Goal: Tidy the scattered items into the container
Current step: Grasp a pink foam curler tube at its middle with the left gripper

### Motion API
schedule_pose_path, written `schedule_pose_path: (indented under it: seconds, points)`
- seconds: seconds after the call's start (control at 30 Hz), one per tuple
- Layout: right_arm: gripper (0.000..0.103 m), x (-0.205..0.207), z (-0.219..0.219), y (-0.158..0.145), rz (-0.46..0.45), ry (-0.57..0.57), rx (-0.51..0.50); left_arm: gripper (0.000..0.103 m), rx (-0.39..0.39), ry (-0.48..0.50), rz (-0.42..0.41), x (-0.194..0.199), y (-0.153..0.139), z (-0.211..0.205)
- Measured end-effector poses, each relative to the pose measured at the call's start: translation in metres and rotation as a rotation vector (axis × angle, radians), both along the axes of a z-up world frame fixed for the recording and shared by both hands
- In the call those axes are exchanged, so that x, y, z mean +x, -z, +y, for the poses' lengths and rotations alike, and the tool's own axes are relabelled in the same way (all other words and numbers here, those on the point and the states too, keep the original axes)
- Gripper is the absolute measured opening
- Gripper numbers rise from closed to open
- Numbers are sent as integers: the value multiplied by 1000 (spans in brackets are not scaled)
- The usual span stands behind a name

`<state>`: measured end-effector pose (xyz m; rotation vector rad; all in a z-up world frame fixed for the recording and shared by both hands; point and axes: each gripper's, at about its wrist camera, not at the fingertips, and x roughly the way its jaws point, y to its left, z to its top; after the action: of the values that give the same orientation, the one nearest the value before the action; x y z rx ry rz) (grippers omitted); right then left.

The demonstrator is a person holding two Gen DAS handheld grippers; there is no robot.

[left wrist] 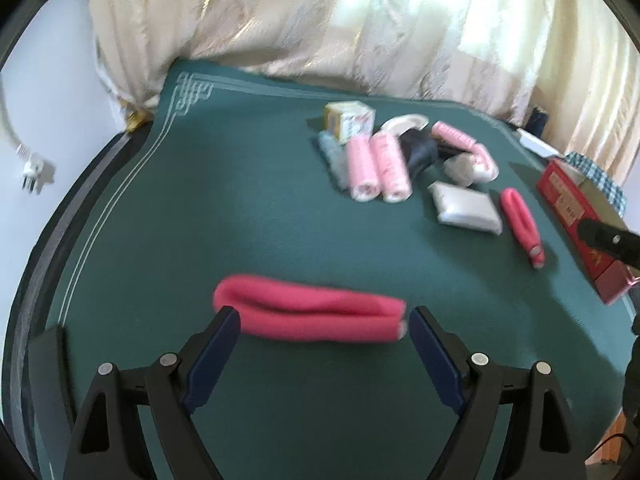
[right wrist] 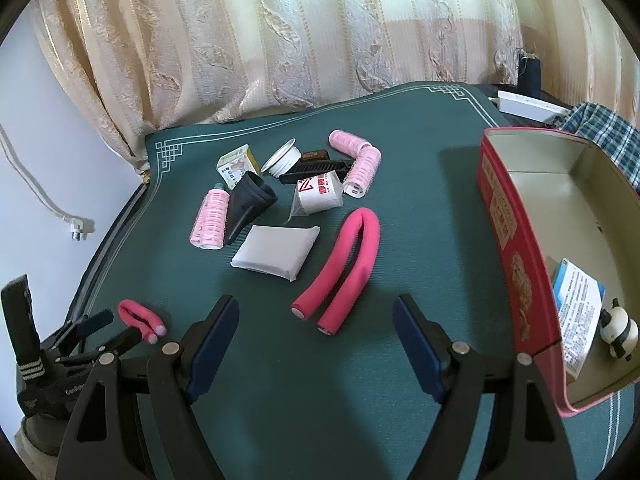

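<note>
In the left wrist view my left gripper (left wrist: 324,314) stands open over the green mat (left wrist: 240,220). A folded pink foam roller (left wrist: 308,312) lies crosswise at its fingertips, blurred; I see no pad pressing on it. In the right wrist view the same left gripper (right wrist: 114,326) and that foam roller (right wrist: 138,314) show at the lower left. My right gripper (right wrist: 316,304) is open and empty, with the two ends of a second, U-bent pink foam roller (right wrist: 354,256) just ahead of it. The red tin (right wrist: 516,248) stands open to the right, holding a printed packet (right wrist: 576,304) and a panda figure (right wrist: 618,332).
Mid-mat lie pale pink hair rollers (right wrist: 210,216), a white packet (right wrist: 276,252), a white cup (right wrist: 320,196), a black comb (right wrist: 316,170), a dark pouch (right wrist: 250,204), a small yellow box (right wrist: 236,166) and a white lid (right wrist: 282,158). Curtains hang behind, and a wall with a plug (right wrist: 78,232) is on the left.
</note>
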<state>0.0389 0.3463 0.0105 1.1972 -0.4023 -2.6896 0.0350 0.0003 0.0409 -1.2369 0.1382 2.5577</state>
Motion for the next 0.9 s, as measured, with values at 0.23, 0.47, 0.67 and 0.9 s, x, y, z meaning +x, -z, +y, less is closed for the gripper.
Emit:
schedule_pose_path:
  seconds: [0.23, 0.47, 0.67, 0.9]
  points:
    - [82, 0, -5, 4, -16, -12, 4, 88, 2, -13, -35, 10, 9, -13]
    - [82, -1, -5, 6, -21, -7, -3, 88, -41, -1, -39, 9, 17, -6]
    - [82, 0, -2, 6, -20, -2, -2, 88, -133, -26, -10, -15, 20, -16]
    - [82, -6, -3, 14, -41, 0, -6, 88, -168, 94, 0, -44, 22, -9]
